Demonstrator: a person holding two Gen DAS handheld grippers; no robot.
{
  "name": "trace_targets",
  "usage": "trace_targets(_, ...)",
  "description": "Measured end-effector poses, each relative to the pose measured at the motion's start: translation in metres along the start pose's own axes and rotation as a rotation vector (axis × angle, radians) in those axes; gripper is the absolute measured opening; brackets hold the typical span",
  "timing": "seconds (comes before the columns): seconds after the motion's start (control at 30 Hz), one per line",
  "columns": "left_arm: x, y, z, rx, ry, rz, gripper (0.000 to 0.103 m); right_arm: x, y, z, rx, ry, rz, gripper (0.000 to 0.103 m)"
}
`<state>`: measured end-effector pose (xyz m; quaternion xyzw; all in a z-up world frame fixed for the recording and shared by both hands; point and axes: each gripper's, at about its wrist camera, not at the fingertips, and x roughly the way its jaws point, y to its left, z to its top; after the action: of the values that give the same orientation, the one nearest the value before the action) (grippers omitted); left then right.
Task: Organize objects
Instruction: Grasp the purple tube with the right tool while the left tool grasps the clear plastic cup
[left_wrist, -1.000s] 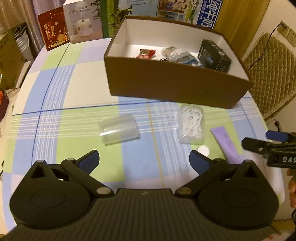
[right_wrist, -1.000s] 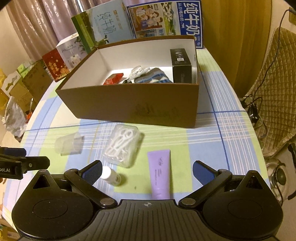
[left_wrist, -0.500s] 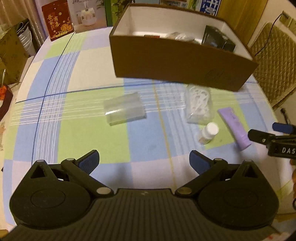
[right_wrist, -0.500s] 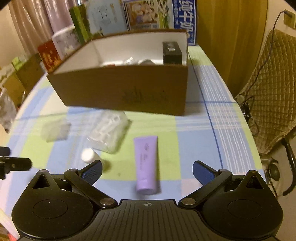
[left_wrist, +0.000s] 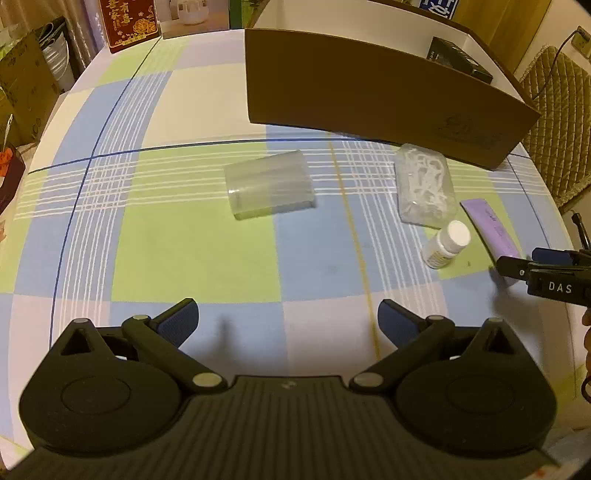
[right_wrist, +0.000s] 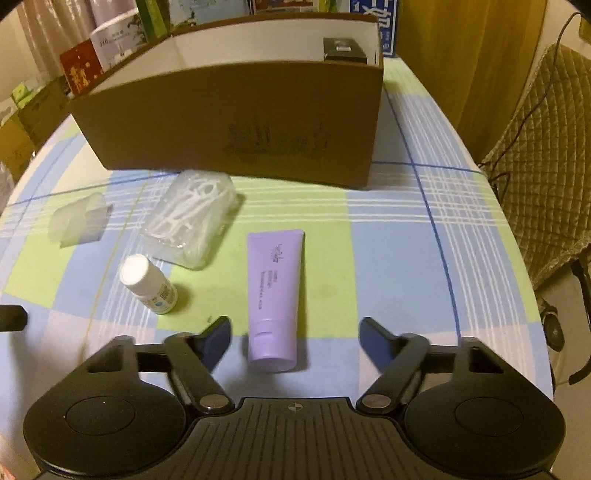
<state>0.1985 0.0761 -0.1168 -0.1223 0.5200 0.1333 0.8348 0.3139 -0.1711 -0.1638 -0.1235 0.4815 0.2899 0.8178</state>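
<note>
Right gripper (right_wrist: 293, 338) lower, astride tube (right_wrist: 275, 295)

Both grippers: black body w/ ribbed centre, round side discs, silver pivot screws, blue finger pads (left_wrist: 181, 322); right gripper (left_wrist: 517, 264) marked "DAS".

The box (right_wrist: 236, 122) stands at the rear of the surface (right_wrist: 388, 266), a small carton (right_wrist: 344, 50) inside at its right end. Before the box, left to right: clear case (right_wrist: 79, 223), floss-pick packet (right_wrist: 190, 218), tube (right_wrist: 275, 295) lying cap nearest. The upright bottle (right_wrist: 147, 284) stands before the packet, left of the tube. Cartons (left_wrist: 127, 22) stand behind the box.
</note>
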Motion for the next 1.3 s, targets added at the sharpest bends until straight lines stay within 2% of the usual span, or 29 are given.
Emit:
trace_targets(0.1,0.005,0.004,0.001,-0.005,-0.005,0.005,0.102,0.004,0.001,0.000,-0.005,-0.009,0.006,0.061)
trace_targets(0.37,0.018,0.012,0.013,-0.019,0.005,0.009,0.102,0.014,0.004,0.005,-0.021,-0.013,0.006,0.052)
trace_targets(0.47,0.022,0.011,0.018,-0.013,0.005,0.007,0.102,0.016,0.007,0.007,-0.038,-0.025,-0.004,0.045)
trace_targets(0.53,0.026,0.010,0.022,-0.006,0.002,0.006,0.102,0.018,0.008,0.008,-0.050,-0.038,-0.013,0.029)
trace_targets(0.83,0.043,0.010,0.044,-0.001,-0.025,-0.001,0.102,0.028,-0.007,0.019,0.005,-0.060,-0.065,0.029)
trace_targets(1.13,0.070,0.014,0.076,-0.050,-0.037,-0.006,0.102,0.028,-0.016,0.024,0.046,-0.066,-0.093,0.029)
trace_targets(1.3,0.082,0.016,0.088,-0.041,-0.040,0.019,0.096,0.029,-0.019,0.024,0.064,-0.069,-0.102,0.029)
